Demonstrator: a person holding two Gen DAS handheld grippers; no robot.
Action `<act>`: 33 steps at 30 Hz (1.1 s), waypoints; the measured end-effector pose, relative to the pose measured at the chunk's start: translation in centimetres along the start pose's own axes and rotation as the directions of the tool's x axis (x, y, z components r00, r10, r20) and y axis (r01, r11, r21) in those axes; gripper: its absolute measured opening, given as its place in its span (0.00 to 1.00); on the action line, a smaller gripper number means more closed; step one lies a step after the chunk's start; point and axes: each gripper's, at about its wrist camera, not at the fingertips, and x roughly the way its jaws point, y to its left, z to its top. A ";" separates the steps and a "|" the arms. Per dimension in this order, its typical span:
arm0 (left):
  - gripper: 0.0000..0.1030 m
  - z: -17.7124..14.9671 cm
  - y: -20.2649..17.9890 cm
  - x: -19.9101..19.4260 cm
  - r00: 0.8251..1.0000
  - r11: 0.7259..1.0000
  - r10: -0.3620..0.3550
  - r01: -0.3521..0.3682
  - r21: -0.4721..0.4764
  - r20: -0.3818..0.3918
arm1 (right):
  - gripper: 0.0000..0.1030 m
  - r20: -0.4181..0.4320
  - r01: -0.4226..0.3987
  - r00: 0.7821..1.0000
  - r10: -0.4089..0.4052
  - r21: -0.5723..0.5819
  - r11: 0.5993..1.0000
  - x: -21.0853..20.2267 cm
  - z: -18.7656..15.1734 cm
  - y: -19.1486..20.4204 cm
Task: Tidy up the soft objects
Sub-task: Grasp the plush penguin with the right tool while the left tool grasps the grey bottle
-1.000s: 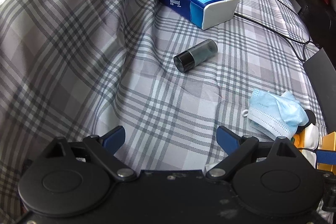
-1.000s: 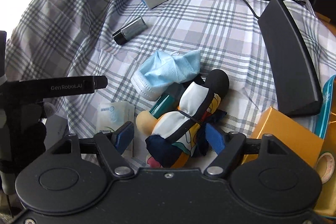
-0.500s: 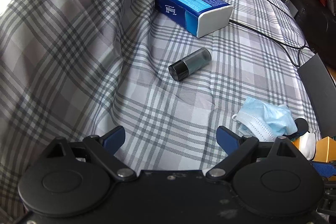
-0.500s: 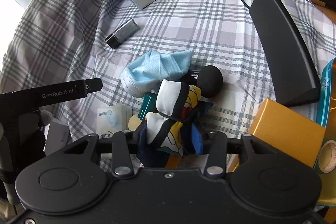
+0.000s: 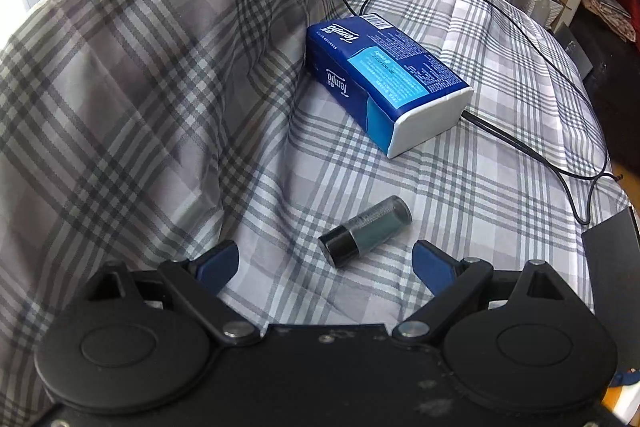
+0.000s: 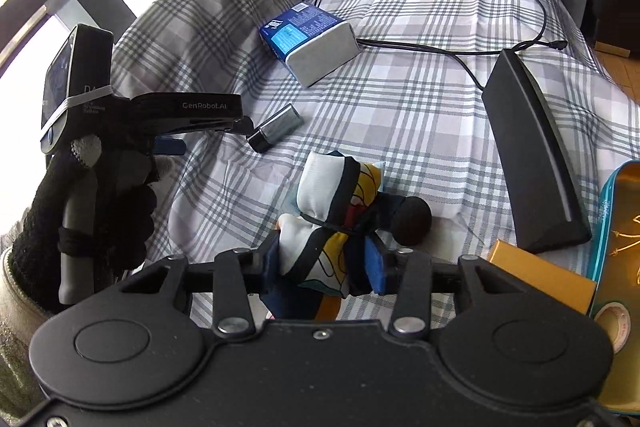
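Note:
My right gripper (image 6: 322, 265) is shut on a knotted patterned cloth bundle (image 6: 334, 199) in white, yellow, black and navy, held up above the plaid bed cover (image 6: 420, 115). A black round soft object (image 6: 412, 221) lies just behind the bundle. My left gripper (image 5: 326, 261) is open and empty; it hovers just short of a small dark cylindrical bottle (image 5: 366, 231) lying on the cover. The left gripper also shows in the right wrist view (image 6: 208, 125), beside the same bottle (image 6: 276, 127). A blue Tempo tissue pack (image 5: 384, 83) lies farther back.
A long black wedge-shaped bar (image 6: 532, 155) lies at the right. A gold box (image 6: 540, 279) and a teal-rimmed tin (image 6: 620, 267) sit at the near right. A black cable (image 6: 460, 51) loops across the cover. The cover rises into a high fold (image 5: 140, 67) at the left.
My right gripper closed on the cloth bundle and lifted it off the bed. My left gripper moved forward toward the bottle; the blue face mask has dropped out of view.

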 end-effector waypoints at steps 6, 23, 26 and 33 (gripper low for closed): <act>0.91 2.2 -0.8 2.5 0.999 0.994 -0.001 -0.004 -0.111 -0.046 | 0.43 0.005 0.019 1.000 -0.019 -0.022 1.000 0.2 0.0 0.4; 0.87 2.9 -2.4 8.7 0.985 0.958 0.084 -0.122 -0.261 -0.154 | 0.44 0.027 0.026 0.999 -0.025 -0.017 1.000 -0.5 0.0 0.0; 0.82 2.8 -2.6 9.1 0.983 0.959 0.082 -0.123 -0.256 -0.164 | 0.44 0.035 0.027 0.999 -0.027 -0.010 1.000 -0.6 0.2 -0.1; 0.68 2.5 -1.8 8.1 0.987 0.966 0.052 -0.089 -0.241 -0.155 | 0.44 0.063 0.021 0.998 -0.022 0.002 1.000 -1.3 0.2 -0.4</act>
